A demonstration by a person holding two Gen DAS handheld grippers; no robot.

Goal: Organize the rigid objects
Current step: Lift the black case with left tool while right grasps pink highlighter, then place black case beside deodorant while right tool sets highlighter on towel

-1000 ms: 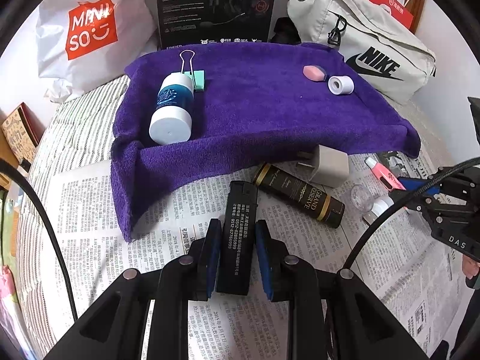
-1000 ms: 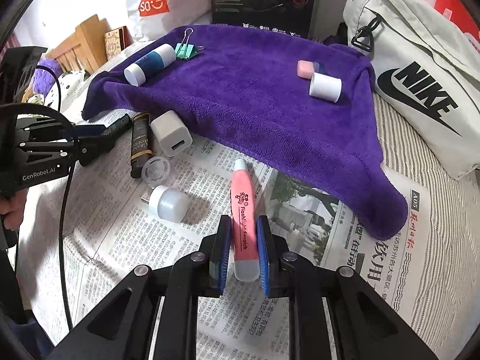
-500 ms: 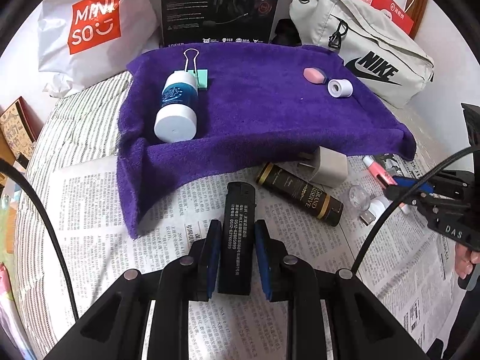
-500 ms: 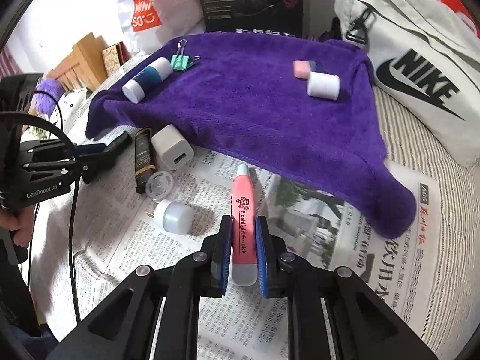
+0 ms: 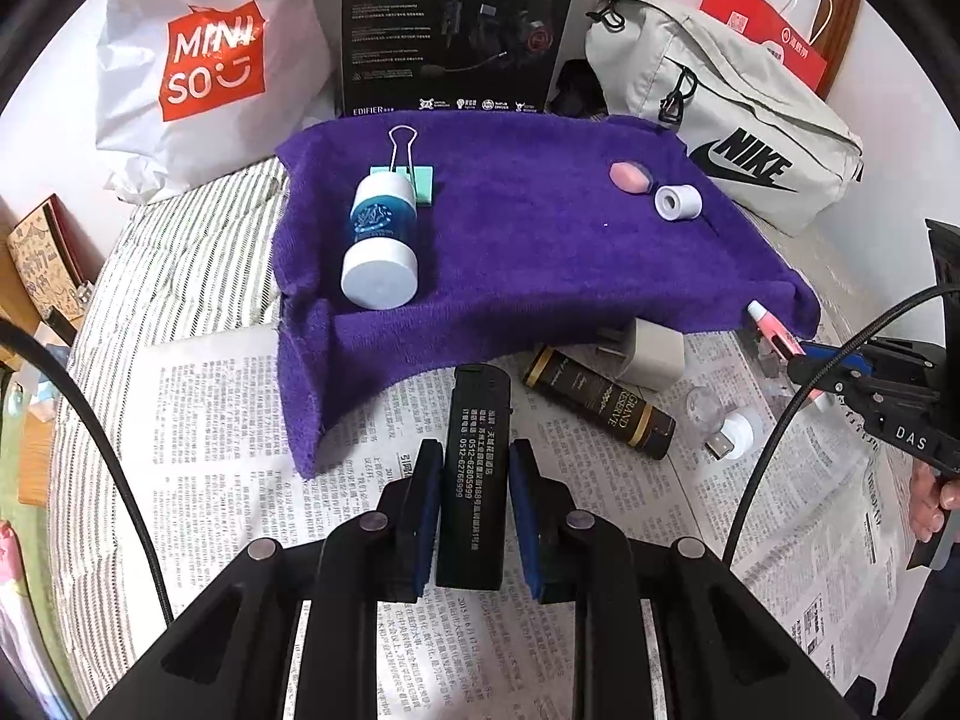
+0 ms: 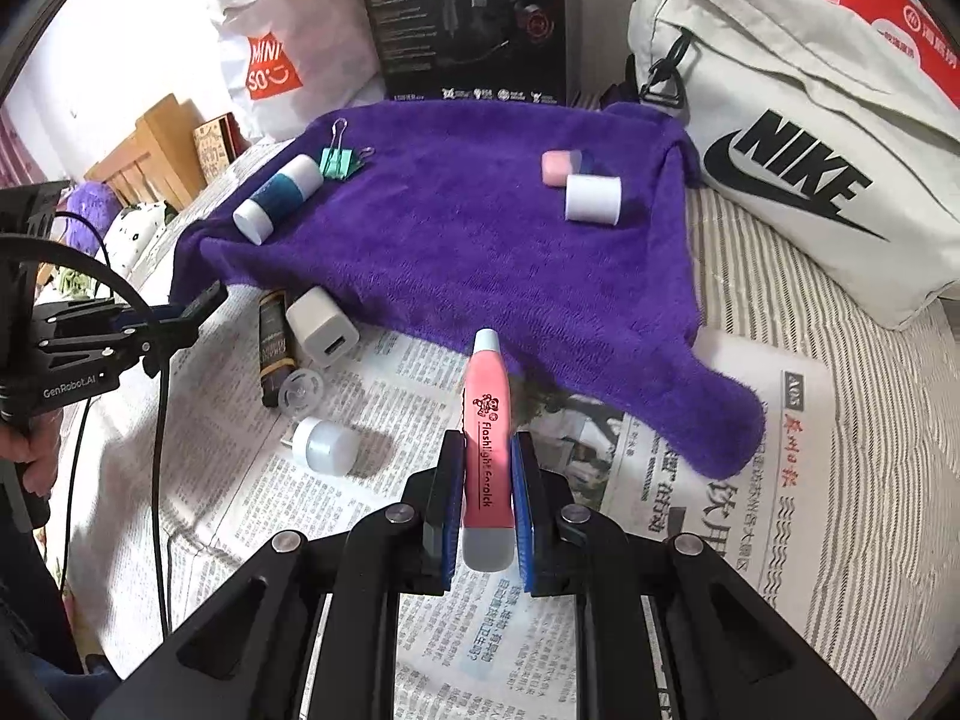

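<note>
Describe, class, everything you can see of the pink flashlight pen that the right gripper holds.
The pink flashlight pen is a slim tube, plastic by its look, with a pale blue-grey tip at the far end and a grey cap nearest the camera. Black lettering and a small figure run along its barrel. The right gripper is shut on its lower half; it points toward the purple towel, its tip overlapping the towel's edge in the view.

bottle [image 5: 379, 243], clip [image 5: 403, 177] on towel [image 5: 540, 276] | charger [image 5: 651, 354], tube [image 5: 600, 402] before towel, on newspaper [image 5: 210, 420]
</note>
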